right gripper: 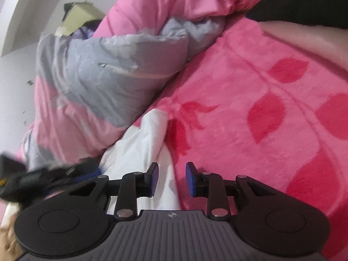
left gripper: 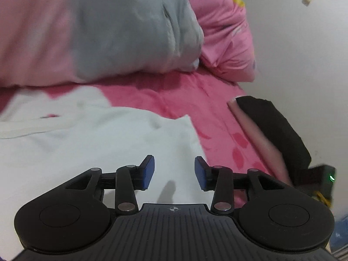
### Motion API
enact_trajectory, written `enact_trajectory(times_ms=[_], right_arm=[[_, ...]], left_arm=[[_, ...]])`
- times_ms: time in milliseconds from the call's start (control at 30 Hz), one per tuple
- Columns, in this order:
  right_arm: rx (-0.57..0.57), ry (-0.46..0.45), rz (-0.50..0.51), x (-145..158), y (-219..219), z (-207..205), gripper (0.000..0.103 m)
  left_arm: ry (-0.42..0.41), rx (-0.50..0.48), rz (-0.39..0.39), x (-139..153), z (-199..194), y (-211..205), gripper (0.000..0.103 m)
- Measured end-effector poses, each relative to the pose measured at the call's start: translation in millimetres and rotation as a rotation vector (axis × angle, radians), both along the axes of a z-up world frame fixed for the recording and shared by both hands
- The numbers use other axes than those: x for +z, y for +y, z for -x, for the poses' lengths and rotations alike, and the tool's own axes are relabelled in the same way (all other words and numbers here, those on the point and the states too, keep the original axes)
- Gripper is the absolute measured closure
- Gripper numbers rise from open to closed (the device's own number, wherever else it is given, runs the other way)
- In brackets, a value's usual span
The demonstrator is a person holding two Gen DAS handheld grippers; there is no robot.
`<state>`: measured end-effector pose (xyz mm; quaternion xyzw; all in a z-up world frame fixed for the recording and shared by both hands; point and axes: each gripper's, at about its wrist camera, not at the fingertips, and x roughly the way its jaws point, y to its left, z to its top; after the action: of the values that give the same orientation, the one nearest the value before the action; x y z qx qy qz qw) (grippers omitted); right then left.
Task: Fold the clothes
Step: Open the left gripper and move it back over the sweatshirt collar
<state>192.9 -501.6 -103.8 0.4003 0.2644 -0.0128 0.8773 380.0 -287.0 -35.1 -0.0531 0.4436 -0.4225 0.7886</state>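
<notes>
A white garment [left gripper: 87, 141] lies spread on a pink flowered blanket [left gripper: 213, 113]; its right edge runs just past my left gripper [left gripper: 174, 171]. That gripper hovers over the cloth, open, with nothing between its blue pads. In the right wrist view a bunched corner of the white garment [right gripper: 143, 143] points toward the quilt. My right gripper [right gripper: 171, 179] stands open above the garment's edge, where white cloth meets the blanket [right gripper: 250, 108]; its pads press on nothing. The left gripper shows blurred at that view's lower left [right gripper: 32, 180].
A bulky pink and grey quilt [left gripper: 119, 32] [right gripper: 97, 76] is heaped along the far side of the bed. A person's forearm in a black sleeve [left gripper: 271, 130] reaches in at the right. A white wall [left gripper: 304, 54] borders the bed. A cardboard box [right gripper: 80, 15] sits behind the quilt.
</notes>
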Motion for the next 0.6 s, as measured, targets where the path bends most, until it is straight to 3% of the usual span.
enact_trajectory(times_ms=[100,300,333,367,400,533,600], right_arm=[[0.062,0.004,0.077,9,5,2,0.074],[0.172,0.047,0.232,13,34,-9,0.074],[0.178,0.064,0.272,12,40,-11,0.079],[0.178,0.083,0.313,11,47,-14,0.097],[0.174,0.093,0.340,10,51,-16,0.097],[0.123,0.055,0.296,13,39,-5,0.097],[0.114,0.042,0.221,9,28,-2,0.097]], left_arm=[[-0.014,0.041,0.015,-16,0,-6,0.063],[-0.048,0.161,0.057,-51,4,21,0.064],[-0.062,0.166,0.073,-52,6,25,0.064],[-0.075,0.171,0.089,-53,8,28,0.064],[-0.080,0.178,0.103,-55,9,30,0.064],[-0.100,0.204,0.157,-62,14,40,0.064],[-0.082,0.213,0.178,-63,12,44,0.066]])
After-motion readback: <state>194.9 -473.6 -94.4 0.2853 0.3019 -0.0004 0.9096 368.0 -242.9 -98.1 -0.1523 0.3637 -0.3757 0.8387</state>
